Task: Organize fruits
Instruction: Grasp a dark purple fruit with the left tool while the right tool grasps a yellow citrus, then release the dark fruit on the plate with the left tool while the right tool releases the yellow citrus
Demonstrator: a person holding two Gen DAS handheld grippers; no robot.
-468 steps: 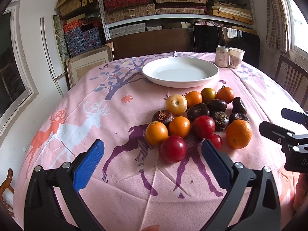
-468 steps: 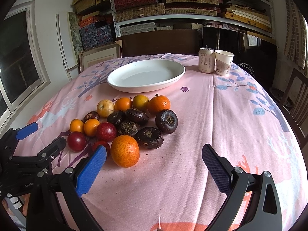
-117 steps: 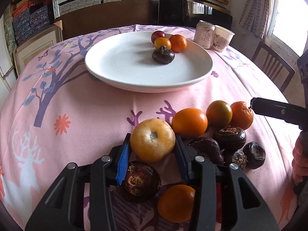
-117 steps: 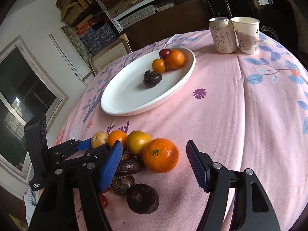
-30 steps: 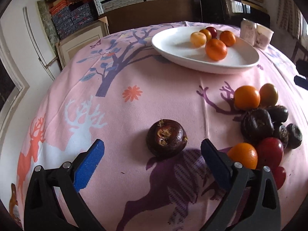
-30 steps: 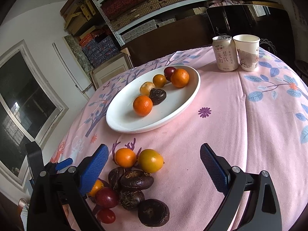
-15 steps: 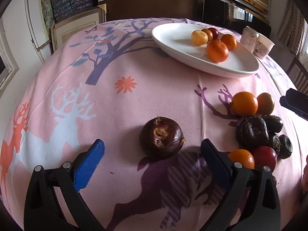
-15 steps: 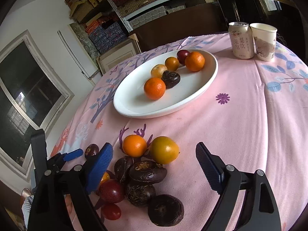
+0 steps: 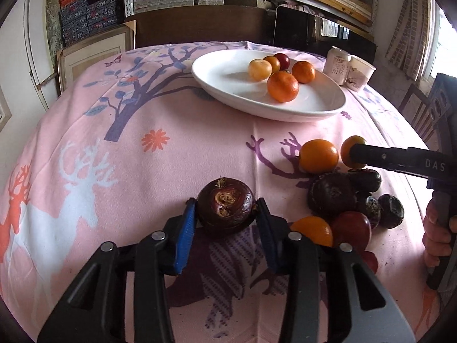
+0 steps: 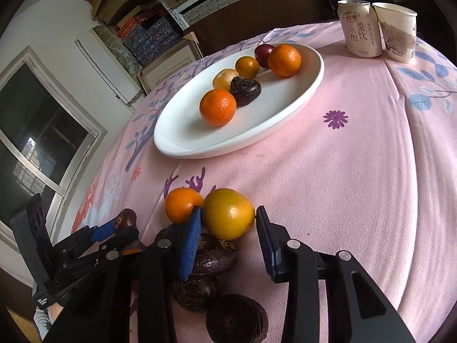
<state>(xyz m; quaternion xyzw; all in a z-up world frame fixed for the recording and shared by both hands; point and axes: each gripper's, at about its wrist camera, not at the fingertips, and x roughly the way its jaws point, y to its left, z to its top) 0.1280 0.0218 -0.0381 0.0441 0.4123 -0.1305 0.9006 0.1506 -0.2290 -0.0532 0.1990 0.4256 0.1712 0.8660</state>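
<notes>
- Left wrist view: white plate [image 9: 328, 105] with fruit sits near the table's [image 9: 185, 154] far edge.
- Left gripper [image 9: 225, 214], just closing, pinches a dark brown fruit [image 9: 225, 205] mid-table.
- Right gripper [image 10: 227, 220], just closing, squeezes a yellow-orange fruit [image 10: 228, 213] beside the fruit pile.

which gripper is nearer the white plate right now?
Right, marginally. The right gripper clamps the yellow-orange fruit just short of the white plate; the left gripper grips the dark fruit farther back.

Both wrist cameras sit low and close over the table [image 9: 200, 131], angled downward. Both views share the white plate [image 9: 222, 85] [image 10: 288, 108].
</notes>
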